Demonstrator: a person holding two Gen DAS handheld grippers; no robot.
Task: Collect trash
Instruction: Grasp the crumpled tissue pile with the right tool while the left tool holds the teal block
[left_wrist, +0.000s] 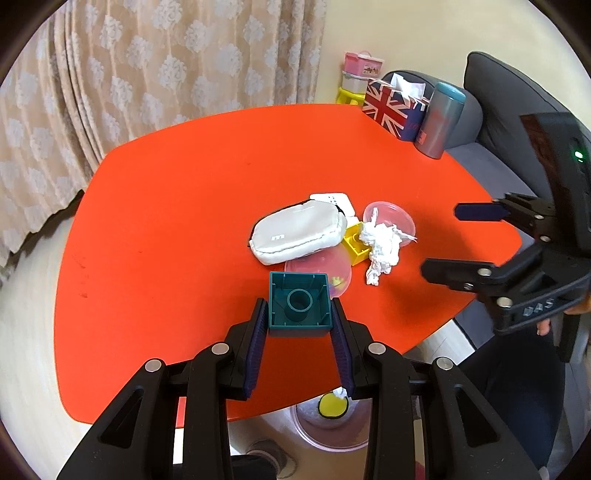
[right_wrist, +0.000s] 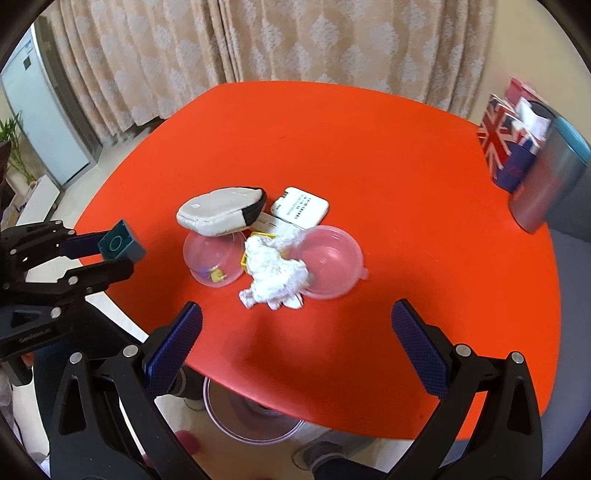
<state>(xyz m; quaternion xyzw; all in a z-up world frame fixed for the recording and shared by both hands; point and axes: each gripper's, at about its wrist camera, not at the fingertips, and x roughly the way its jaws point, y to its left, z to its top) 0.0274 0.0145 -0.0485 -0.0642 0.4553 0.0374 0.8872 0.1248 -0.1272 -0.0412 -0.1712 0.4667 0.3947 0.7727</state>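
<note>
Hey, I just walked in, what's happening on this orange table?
A person is clearing clutter with two tools. The left hand-held gripper is shut on a teal toy block, held above the orange table. The right hand-held gripper is open and empty, facing a crumpled white tissue that lies between two clear plastic bowls beside a grey pouch. A clear bin sits on the floor below.

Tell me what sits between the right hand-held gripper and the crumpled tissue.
Nothing: in the right wrist view, only bare orange table separates the open right hand-held gripper from the crumpled tissue.
</note>
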